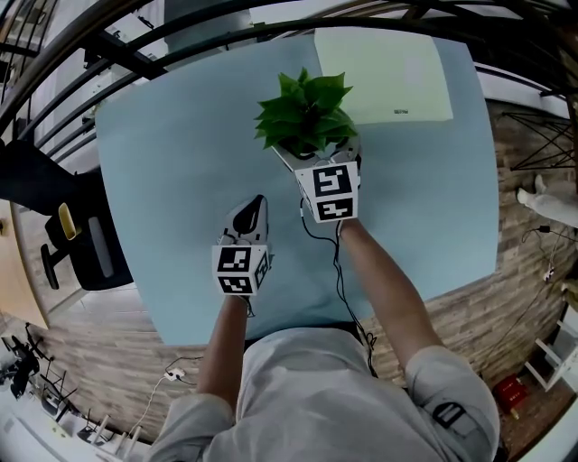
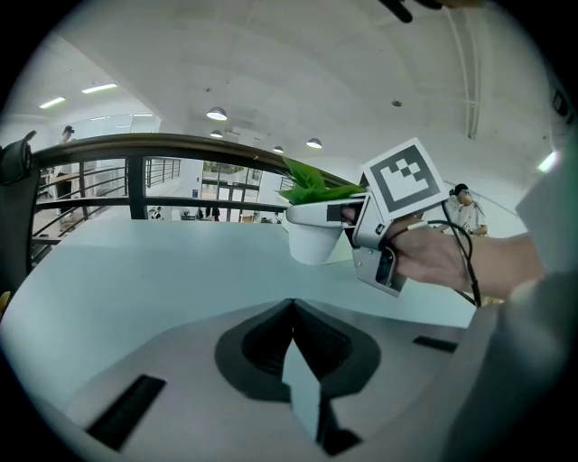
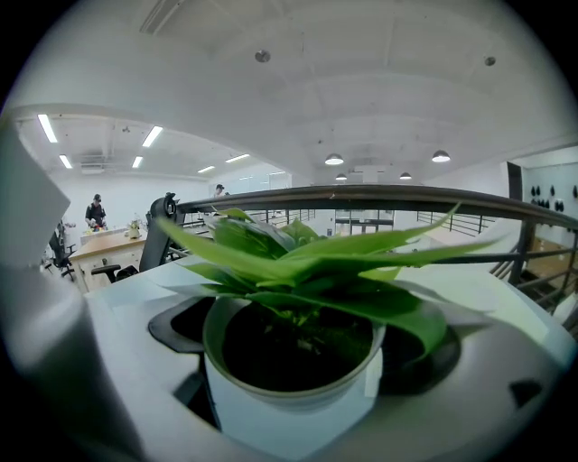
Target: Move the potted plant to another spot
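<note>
The potted plant [image 1: 302, 110], green leaves in a white pot, stands toward the far middle of the pale blue table [image 1: 163, 180]. My right gripper [image 1: 318, 155] is shut on the pot from the near side. In the right gripper view the pot [image 3: 289, 420] fills the space between the jaws of my right gripper [image 3: 293, 361]. I cannot tell whether the pot rests on the table or hangs just above it. My left gripper [image 1: 256, 203] is shut and holds nothing, nearer and to the left. In the left gripper view my left gripper [image 2: 293, 338] has its jaws pressed together, and the pot [image 2: 316, 230] shows ahead.
A pale green sheet [image 1: 384, 72] lies at the table's far right corner. A black chair [image 1: 81, 244] stands off the left edge. A dark railing [image 1: 181, 27] runs behind the table. A cable [image 1: 339, 271] trails from the right gripper along the arm.
</note>
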Available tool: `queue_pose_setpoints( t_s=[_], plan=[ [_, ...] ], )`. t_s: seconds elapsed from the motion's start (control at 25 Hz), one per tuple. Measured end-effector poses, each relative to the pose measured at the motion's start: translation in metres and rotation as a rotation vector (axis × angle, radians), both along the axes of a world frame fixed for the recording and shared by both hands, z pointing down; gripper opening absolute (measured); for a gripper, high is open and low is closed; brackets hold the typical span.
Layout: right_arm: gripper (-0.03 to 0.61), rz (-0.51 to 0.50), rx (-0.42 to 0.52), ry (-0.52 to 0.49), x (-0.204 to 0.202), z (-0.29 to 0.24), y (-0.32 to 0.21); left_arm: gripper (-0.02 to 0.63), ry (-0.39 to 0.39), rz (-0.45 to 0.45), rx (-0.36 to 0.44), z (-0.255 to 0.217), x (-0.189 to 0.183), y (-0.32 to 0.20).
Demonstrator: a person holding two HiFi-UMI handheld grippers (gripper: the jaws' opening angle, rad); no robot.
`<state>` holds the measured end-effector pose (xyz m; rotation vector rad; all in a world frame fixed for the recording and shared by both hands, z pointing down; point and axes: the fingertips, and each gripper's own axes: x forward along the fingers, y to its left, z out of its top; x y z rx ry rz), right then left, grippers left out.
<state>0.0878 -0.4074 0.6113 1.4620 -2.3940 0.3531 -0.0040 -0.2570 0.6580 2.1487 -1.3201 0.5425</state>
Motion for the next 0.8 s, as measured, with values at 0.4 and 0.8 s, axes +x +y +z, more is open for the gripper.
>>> queue_pose_setpoints(
  t_s=[0.4, 0.8],
  plan=[
    [0.554, 0.000, -0.012, -0.002, -0.005, 0.016, -0.008, 0.012, 0.000, 0.012, -0.008, 0.010, 0.001, -0.005],
    [0.557, -0.004, -0.012, 0.048, -0.011, 0.039, -0.004, 0.012, -0.007, 0.012, -0.029, 0.016, -0.007, -0.004]
  ],
)
